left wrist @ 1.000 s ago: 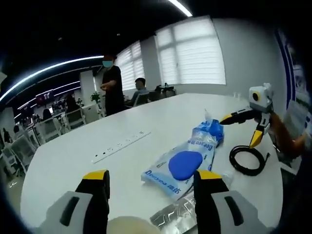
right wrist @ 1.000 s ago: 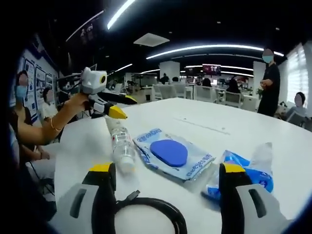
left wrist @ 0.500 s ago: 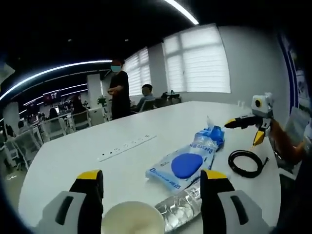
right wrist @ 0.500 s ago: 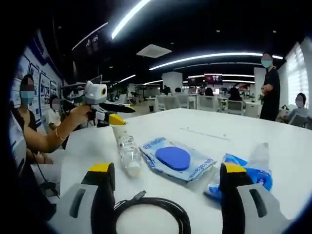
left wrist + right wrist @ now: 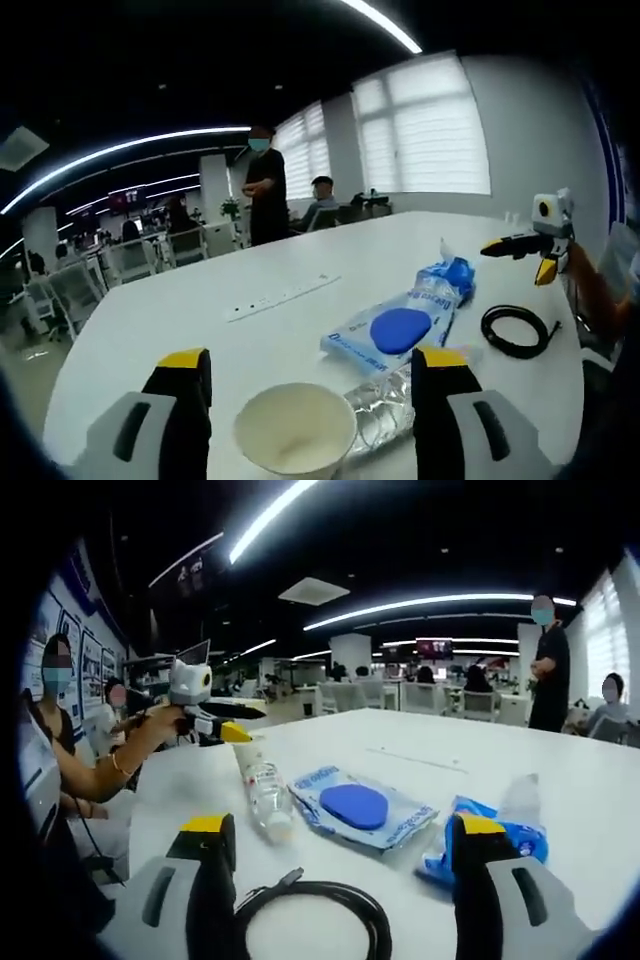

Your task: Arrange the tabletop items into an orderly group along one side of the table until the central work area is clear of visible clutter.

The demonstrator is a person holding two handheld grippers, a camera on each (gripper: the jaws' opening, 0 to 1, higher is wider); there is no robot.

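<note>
In the left gripper view, a white paper cup (image 5: pixel 295 435) stands upright low between my open left gripper's (image 5: pixel 312 360) jaws, with no contact visible. Beside it lies a clear plastic bottle (image 5: pixel 385 410), then a packaged blue pad (image 5: pixel 395 330), a blue bag (image 5: pixel 445 280) and a coiled black cable (image 5: pixel 515 330). My right gripper (image 5: pixel 525 260) hovers open past the cable. In the right gripper view, the right gripper (image 5: pixel 340 825) is open over the cable (image 5: pixel 315 910). Beyond lie the bottle (image 5: pixel 265 790), the pad package (image 5: pixel 360 808) and the bag (image 5: pixel 490 845). The left gripper (image 5: pixel 245 723) is held at the left.
A white power strip (image 5: pixel 280 297) lies flat in the round white table (image 5: pixel 150 330), also visible as the power strip (image 5: pixel 415 760) from the other side. People stand and sit beyond the far edge, with chairs and desks behind. A seated person (image 5: pixel 50 730) is close at the table's side.
The left camera has drawn back, bringing the paper cup fully into view between its jaws. In the right gripper view the left gripper has shifted away from the bottle. The items lie as before.
</note>
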